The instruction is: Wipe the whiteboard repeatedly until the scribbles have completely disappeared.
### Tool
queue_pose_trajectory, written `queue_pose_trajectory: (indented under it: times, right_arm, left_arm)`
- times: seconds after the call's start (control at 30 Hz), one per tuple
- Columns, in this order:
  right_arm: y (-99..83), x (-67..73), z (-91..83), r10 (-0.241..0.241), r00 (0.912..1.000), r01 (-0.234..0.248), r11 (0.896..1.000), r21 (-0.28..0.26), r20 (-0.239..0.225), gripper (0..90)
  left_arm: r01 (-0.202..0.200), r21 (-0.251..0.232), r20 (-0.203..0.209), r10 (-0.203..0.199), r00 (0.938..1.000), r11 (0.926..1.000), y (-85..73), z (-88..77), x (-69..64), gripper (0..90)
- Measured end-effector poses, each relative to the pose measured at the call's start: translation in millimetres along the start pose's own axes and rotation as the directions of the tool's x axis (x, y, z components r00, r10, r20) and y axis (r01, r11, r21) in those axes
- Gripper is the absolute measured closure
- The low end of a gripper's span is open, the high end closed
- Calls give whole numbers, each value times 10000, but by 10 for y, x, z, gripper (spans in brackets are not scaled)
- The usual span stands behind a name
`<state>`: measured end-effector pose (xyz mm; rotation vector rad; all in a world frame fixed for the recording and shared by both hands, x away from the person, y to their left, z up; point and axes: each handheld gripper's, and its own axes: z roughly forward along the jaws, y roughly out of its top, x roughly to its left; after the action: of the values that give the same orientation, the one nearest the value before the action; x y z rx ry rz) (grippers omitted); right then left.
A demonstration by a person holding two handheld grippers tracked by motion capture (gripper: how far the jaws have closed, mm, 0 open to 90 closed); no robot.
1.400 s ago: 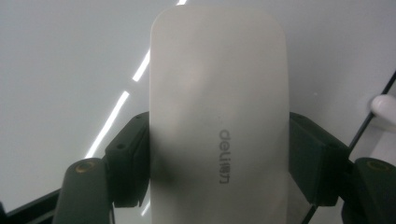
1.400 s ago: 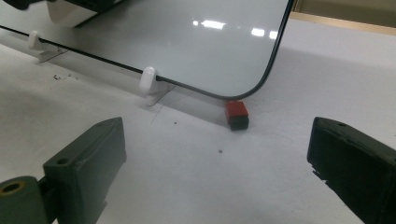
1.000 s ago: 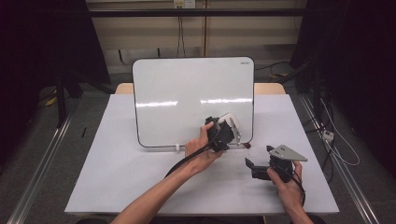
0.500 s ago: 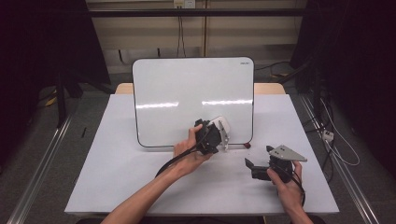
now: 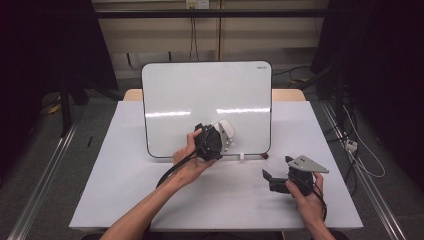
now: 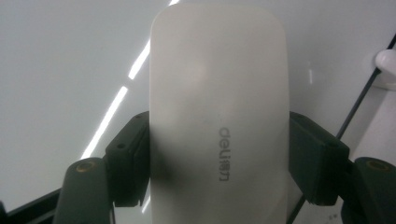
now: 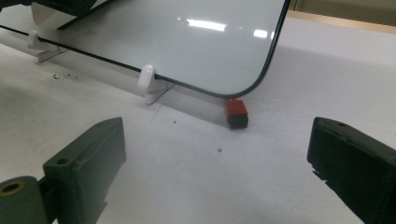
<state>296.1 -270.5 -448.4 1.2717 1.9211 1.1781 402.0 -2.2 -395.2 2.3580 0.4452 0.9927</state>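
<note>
- A smooth, white, rounded eraser (image 6: 217,112), printed with grey lettering, is being clamped between the fingers of the left gripper (image 5: 212,140), against the glossy whiteboard (image 5: 200,100).
- The eraser's lower end is being cut off by the frame edge.
- The right gripper (image 5: 280,179) is being held over the matte white desk (image 5: 125,185), fingers spread wide, empty.
- A small red-and-black block (image 7: 236,113) is being seen beside the whiteboard's corner.

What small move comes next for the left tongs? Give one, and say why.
Probably keep sweeping the eraser leftward across the whiteboard. The left tongs are shut on it and hold it against the board's lower part, and over the last second they have slid left along it. The right tongs rest open on the table, apart.
</note>
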Motion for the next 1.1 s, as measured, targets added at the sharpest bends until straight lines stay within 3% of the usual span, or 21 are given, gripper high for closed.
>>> queue_pose_trajectory:
  times: [0.27,0.43,0.93,1.1]
  right_arm:
    - [0,0,-3,-4,10000,4,10000,-4,18,45]
    - [-1,-1,-2,8,10000,-8,10000,3,30,45]
    - [0,9,7,-7,10000,7,10000,37,12,45]
    - [1,12,6,-5,10000,5,10000,33,20,45]
  left_arm:
    - [653,-55,-79,-654,9978,9978,-156,-75,214,307]
    - [1173,-76,-173,-1174,9929,9931,-257,-127,354,307]
    - [1811,-122,-305,-1814,9829,9834,-394,-207,601,307]
    - [2313,-251,-23,-2314,9728,9726,-442,-236,682,307]
